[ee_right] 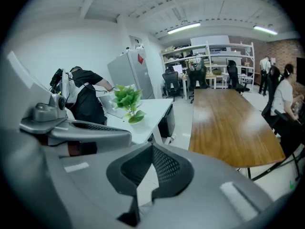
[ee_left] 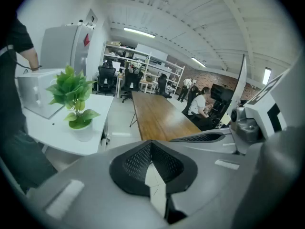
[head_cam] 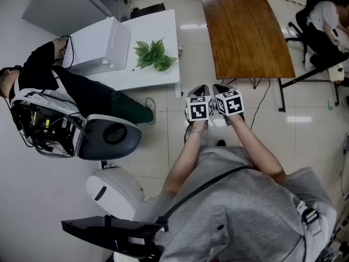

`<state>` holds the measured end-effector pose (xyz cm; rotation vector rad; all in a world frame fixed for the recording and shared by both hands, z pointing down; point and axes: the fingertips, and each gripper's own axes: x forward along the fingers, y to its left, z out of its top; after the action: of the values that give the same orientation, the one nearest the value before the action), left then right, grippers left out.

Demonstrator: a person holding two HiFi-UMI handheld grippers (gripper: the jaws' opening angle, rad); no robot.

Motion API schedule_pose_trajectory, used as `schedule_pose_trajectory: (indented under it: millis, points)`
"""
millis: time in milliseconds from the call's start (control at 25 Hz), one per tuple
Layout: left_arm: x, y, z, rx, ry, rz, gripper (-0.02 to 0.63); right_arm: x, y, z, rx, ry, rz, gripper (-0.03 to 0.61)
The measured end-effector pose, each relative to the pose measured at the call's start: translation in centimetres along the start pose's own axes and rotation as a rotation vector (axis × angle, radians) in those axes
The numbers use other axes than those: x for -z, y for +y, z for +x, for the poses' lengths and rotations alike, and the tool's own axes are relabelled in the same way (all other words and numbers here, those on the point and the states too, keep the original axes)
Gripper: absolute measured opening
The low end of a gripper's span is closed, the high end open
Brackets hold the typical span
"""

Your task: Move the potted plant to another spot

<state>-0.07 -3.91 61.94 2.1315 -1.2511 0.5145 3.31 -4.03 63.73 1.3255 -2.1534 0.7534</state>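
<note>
Green leafy potted plant (head_cam: 154,55) sitting on white rectangular table (head_cam: 159,79); left gripper (head_cam: 200,89), right gripper (head_cam: 221,87) hovering well apart from it, both clenched, empty.

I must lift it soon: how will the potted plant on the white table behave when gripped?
The potted plant probably tips easily, since its leaves spread wider than its small white pot. The leaves look thin and would likely bend if squeezed.

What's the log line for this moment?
stage: pre-grasp | left gripper: shut, empty | right gripper: shut, empty | potted plant: upright on white table, untouched | grippers: side by side over floor, short of table
</note>
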Motion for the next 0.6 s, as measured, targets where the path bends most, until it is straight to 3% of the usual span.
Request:
schedule_pose_trajectory:
  millis: [240,480,520,600]
  points:
    - [-8.0,4.9,3.7,0.043,-0.029,-0.010,0.009,-8.7,0.2,5.2,0.006,-0.075,-0.045,0.001]
    - [-8.5,9.2,4.3,0.005,-0.018,-0.087,0.012,-9.5,2.4,10.5,-0.096,-0.076,-0.183,0.018]
    - [-8.4,10.6,4.1,-0.021,-0.021,-0.105,0.012,-9.2,2.9,12.2,-0.130,-0.049,-0.215,0.084]
    - [-8.2,13.8,3.1,-0.093,-0.030,-0.148,0.012,-8.5,4.3,16.1,-0.214,0.028,-0.291,0.434]
